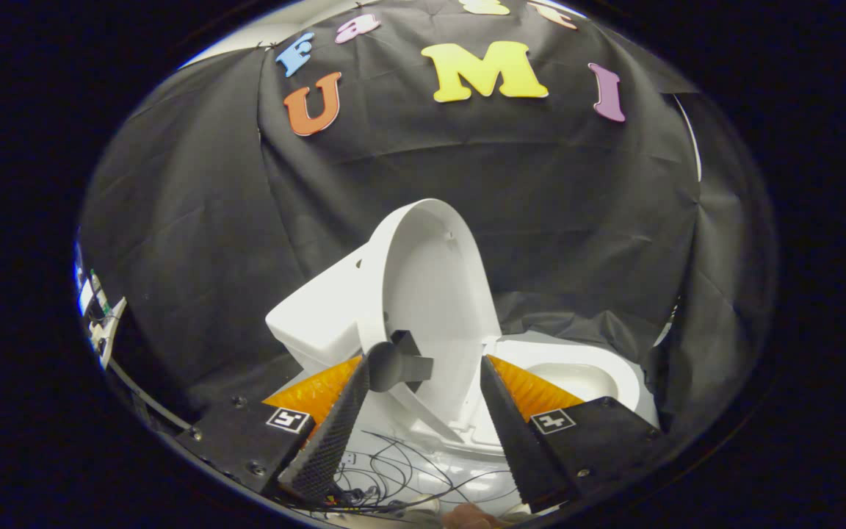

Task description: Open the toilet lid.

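White plastic, toilet: we are looking at it standing against the black cloth wall, its bowl lying to the right beyond the right finger and its tank sitting to the left, behind the lid.
Toilet lid: it is standing raised, close to upright, its hollow inner face turning toward us and its top edge leaning back toward the tank. We are judging the opening as nearly or fully done.
Gripper: its fingers are standing wide apart and are gripping nothing; the lower part of the lid is showing in the gap between them, just ahead.
Black knob: a dark rounded piece is sitting beside the left finger's tip, against the lid's near edge. We are not able to tell whether it belongs to the lid or is touching the finger.
Loose wires: thin dark cables are trailing over the white surface below, between the fingers.
Hand: a small part of it is showing at the very near edge.
Risk: we are judging that the lid could drop back onto the bowl if it is not resting past its balance point, and that pulling back carelessly could snag the knob or the wires and tip it forward.
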Motion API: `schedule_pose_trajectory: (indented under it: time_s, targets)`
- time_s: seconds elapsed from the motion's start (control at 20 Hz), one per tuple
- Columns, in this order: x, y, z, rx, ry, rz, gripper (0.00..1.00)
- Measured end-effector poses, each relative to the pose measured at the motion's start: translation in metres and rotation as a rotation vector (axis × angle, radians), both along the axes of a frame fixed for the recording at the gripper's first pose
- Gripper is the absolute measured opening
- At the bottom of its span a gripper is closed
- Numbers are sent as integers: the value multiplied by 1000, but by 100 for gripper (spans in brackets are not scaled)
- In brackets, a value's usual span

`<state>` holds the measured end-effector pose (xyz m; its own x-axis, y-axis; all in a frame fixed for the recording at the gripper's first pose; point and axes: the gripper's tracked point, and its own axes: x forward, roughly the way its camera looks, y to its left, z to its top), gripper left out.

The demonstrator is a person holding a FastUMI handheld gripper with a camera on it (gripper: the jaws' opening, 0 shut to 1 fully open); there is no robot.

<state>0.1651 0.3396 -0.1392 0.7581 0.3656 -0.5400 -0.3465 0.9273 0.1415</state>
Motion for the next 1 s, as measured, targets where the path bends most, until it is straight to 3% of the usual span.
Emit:
schedule_pose_trajectory:
  time_s: [0.4, 1.0]
  targets:
    - [-22, -67, 46, 36, -142, -43, 93]
    - [-86, -189, 98, 47, -370, -159, 93]
